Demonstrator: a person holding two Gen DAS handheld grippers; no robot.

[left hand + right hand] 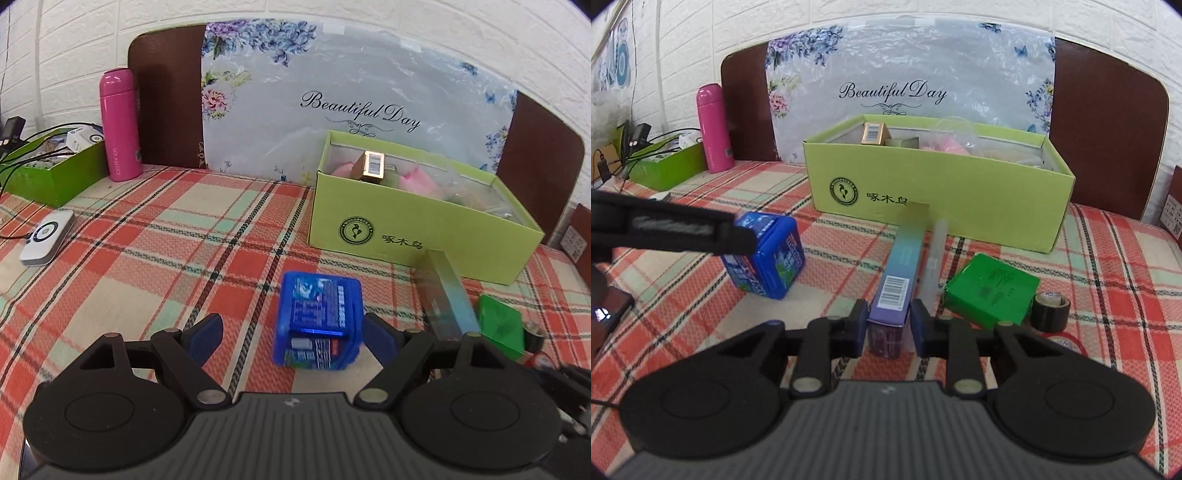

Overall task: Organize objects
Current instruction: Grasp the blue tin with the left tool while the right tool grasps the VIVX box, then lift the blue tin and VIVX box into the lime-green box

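Observation:
A blue box point(317, 321) stands on the plaid cloth between the fingers of my left gripper point(291, 326), which is open. The box sits close to the right pad, and the left pad is well clear of it. In the right wrist view the same blue box point(768, 258) is at the left, with a black finger point(676, 227) of the left gripper across it. My right gripper point(889, 321) is shut on the near end of a long purple-and-teal carton point(897, 280), which lies on the cloth and points toward the light green cardboard box point(942, 195).
The light green box point(406, 229) holds small packets. Right of the carton lie a clear tube point(934, 254), a green packet point(991, 291) and a dark tape roll point(1051, 310). At the far left are a pink bottle point(120, 125), a green tray point(55, 177) and a white device point(46, 238).

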